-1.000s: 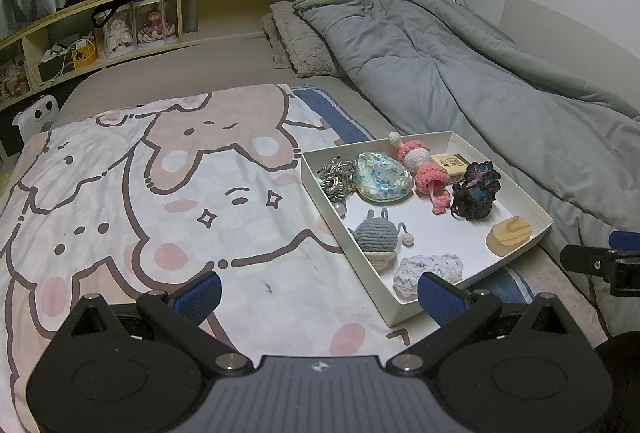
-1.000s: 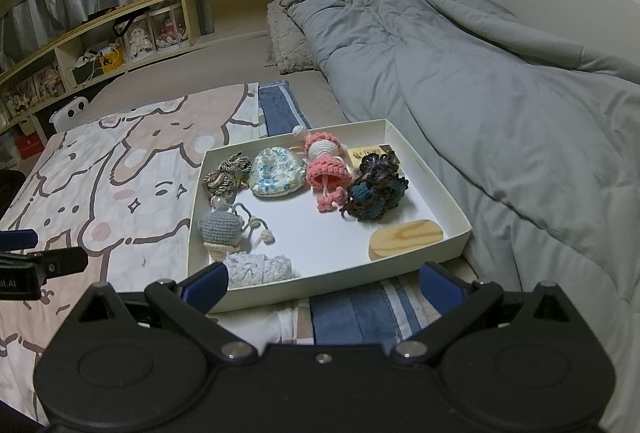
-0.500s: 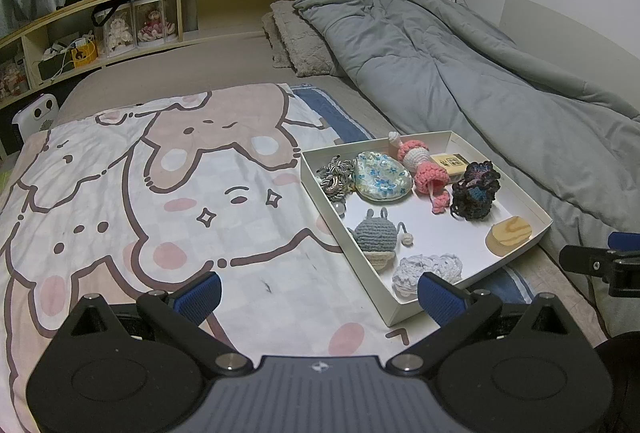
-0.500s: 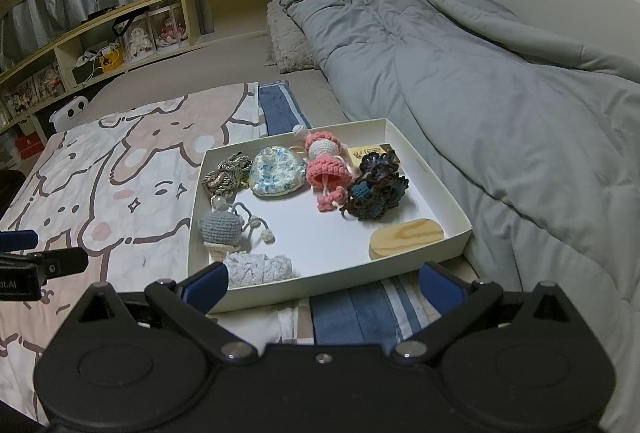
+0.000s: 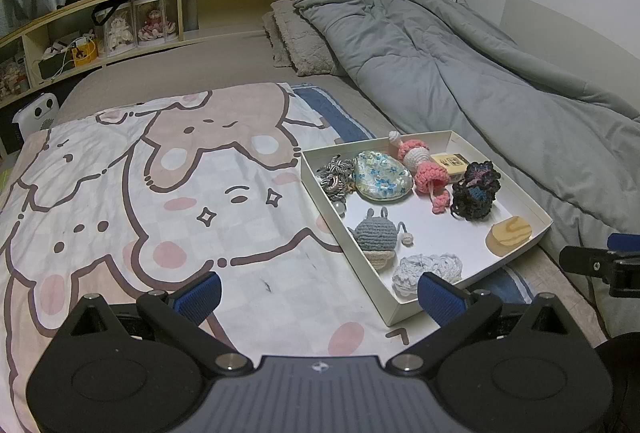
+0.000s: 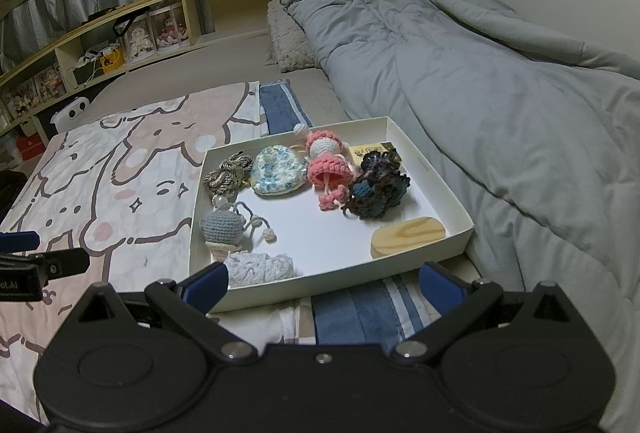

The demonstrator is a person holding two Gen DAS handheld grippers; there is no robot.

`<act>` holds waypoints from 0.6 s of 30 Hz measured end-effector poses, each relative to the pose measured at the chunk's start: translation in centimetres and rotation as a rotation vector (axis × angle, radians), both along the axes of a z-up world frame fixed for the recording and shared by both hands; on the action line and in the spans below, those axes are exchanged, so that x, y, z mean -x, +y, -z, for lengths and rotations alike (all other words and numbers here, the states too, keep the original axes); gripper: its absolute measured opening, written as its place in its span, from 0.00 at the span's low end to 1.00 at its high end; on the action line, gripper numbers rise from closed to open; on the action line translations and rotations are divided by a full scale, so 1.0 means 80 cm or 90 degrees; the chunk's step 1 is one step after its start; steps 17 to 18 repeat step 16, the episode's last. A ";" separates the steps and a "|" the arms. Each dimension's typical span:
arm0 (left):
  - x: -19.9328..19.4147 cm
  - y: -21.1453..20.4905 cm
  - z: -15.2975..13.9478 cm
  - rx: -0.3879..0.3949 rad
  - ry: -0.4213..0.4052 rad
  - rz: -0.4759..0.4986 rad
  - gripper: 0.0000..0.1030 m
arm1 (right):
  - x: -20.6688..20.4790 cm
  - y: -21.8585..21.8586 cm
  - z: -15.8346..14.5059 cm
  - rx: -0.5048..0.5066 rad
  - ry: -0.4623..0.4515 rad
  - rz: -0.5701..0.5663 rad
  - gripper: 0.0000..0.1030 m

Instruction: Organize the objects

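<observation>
While one white box (image 6: 424,169) lay on the bed (image 5: 168,85) beside the grey quilt (image 6: 500,81), it held eight things: a cord knot (image 6: 228,173), a flowered pouch (image 6: 276,173), a pink doll (image 6: 328,161), a small card (image 6: 364,152), a dark woolly piece (image 6: 376,189), a grey doll (image 6: 222,227), a white lace piece (image 6: 260,267) and a wooden block (image 6: 408,235). The left hand-held gripper (image 5: 318,291) hovered low over the cartoon blanket (image 5: 120,193) at the box's near left corner, jaws spread wide and empty, and the right hand-held gripper (image 6: 324,283) hung just before the box's near edge, equally wide and empty. Against the frames a second before, nothing in the box had shifted and both grippers had kept their places.
</observation>
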State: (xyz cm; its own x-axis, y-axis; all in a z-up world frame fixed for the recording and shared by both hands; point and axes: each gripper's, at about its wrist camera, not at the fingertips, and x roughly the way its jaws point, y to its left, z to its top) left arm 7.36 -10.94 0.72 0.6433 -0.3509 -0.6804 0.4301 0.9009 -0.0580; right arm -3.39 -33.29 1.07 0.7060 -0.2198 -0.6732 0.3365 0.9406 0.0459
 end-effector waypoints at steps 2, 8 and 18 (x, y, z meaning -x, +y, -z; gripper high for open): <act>0.001 -0.001 0.001 0.000 0.000 0.000 1.00 | 0.000 0.002 0.000 0.000 0.000 0.000 1.00; 0.001 -0.001 0.001 0.001 0.000 0.001 1.00 | 0.000 0.002 0.000 -0.001 0.000 0.000 1.00; 0.005 -0.004 0.006 0.004 0.004 0.001 1.00 | 0.001 0.004 0.001 -0.003 -0.001 0.001 1.00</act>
